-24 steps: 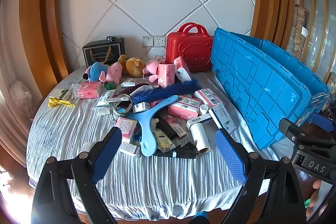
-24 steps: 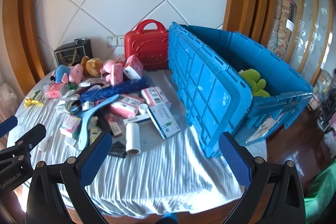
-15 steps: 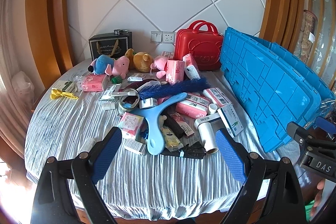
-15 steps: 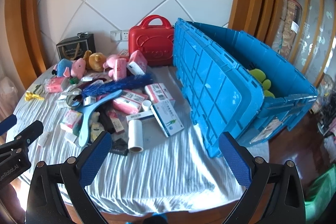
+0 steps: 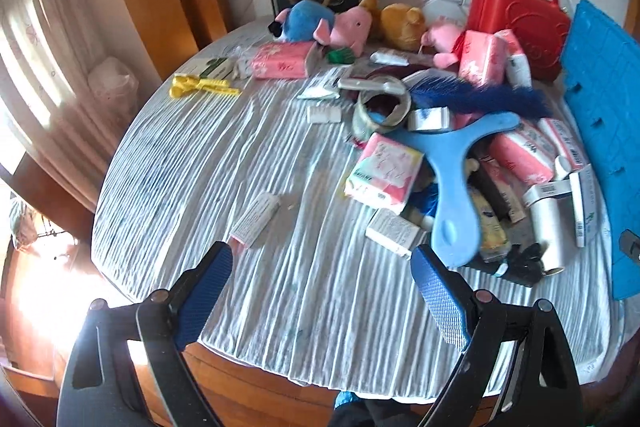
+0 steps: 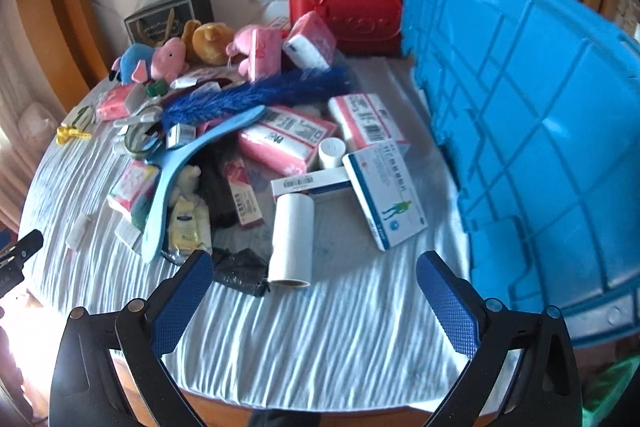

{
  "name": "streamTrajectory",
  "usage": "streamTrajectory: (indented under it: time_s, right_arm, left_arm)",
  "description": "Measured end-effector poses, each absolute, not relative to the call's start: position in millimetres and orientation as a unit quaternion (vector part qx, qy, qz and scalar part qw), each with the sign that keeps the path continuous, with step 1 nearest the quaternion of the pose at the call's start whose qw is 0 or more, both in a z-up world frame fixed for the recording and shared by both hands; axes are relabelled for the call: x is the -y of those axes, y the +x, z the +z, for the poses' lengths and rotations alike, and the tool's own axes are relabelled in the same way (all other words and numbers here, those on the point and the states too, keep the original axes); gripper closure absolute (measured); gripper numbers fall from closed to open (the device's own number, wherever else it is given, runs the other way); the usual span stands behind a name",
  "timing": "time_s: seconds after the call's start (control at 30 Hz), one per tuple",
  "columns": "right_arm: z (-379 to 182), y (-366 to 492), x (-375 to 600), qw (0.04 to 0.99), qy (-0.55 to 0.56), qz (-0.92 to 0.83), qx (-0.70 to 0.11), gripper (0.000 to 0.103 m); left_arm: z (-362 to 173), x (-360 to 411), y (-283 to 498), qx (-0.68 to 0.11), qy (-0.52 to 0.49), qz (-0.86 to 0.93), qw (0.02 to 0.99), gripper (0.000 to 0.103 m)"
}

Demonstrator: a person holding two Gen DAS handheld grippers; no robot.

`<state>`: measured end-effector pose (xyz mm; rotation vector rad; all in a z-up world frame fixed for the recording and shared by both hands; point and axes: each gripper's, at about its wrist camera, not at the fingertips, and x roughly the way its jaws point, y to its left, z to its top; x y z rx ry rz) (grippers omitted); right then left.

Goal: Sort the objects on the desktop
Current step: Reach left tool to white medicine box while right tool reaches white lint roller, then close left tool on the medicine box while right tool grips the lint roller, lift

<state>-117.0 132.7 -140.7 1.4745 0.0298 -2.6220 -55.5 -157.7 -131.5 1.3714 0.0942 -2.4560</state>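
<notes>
Both the left gripper and right gripper hang wide open and empty over the table's near edge, the clutter heaped mid-table beside the blue crate.

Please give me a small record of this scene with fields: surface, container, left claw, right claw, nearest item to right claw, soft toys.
surface: round table with a striped white cloth
container: blue crate, at the table's right side
left claw: open, empty, over bare cloth
right claw: open, empty
nearest item to right claw: white lint roller refill, lying on the cloth
soft toys: blue elephant, pink pig, yellow bear, at the far edge
</notes>
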Motion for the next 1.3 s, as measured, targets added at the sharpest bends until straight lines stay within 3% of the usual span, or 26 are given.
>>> streamTrajectory:
  time_s: [0.23,0.43,0.63,0.77,0.8,0.87,0.9,1.1,1.13,1.2,1.3]
  right_arm:
    - [-192.4,-162.2,-125.0,0.078,0.545,-0.835,-0.008,0.000]
    - [-207.5,-181.5,-110.3,0.077,0.564,-0.822,-0.021,0.000]
    - [-219.1,-182.4,-111.7,0.041,0.589,-0.807,0.020,0.000]
    - [-219.6,-179.1,-100.2,0.040,0.592,-0.804,0.041,0.000]
    - [-221.4,-179.2,-97.4,0.031,0.595,-0.802,0.038,0.002]
    - [-225.1,-178.6,-96.1,0.008,0.597,-0.801,0.042,0.019]
    - [-227.8,-178.7,-98.8,-0.005,0.599,-0.799,0.047,0.023]
    - [-244.3,-183.1,-111.7,-0.045,0.620,-0.781,0.057,0.025]
    - [-247.2,-184.4,-111.1,-0.042,0.624,-0.778,0.058,0.027]
    - [-253.3,-187.8,-109.2,-0.037,0.628,-0.775,0.056,0.032]
    - [-262.7,-195.3,-108.2,-0.032,0.635,-0.769,0.056,0.041]
  left_arm:
    - [-160.0,183.3,-62.6,-0.047,0.519,-0.833,0.187,0.016]
    - [-190.3,210.4,-75.0,-0.055,0.545,-0.816,0.181,0.022]
    - [-212.0,255.3,-109.7,-0.033,0.558,-0.815,0.150,0.023]
    - [-236.9,277.4,-126.7,-0.018,0.582,-0.806,0.111,0.037]
    - [-245.0,281.6,-129.5,-0.017,0.590,-0.801,0.101,0.042]
    - [-260.7,287.6,-133.1,-0.015,0.607,-0.790,0.085,0.051]
    - [-266.7,289.4,-133.6,-0.016,0.613,-0.786,0.077,0.053]
    - [-271.1,291.8,-133.6,-0.011,0.604,-0.795,0.051,0.054]
    - [-271.4,291.8,-133.9,-0.014,0.603,-0.796,0.048,0.056]
    - [-271.6,291.1,-134.2,-0.028,0.601,-0.798,0.041,0.072]
    - [-271.5,284.4,-134.9,-0.022,0.602,-0.797,0.049,0.077]
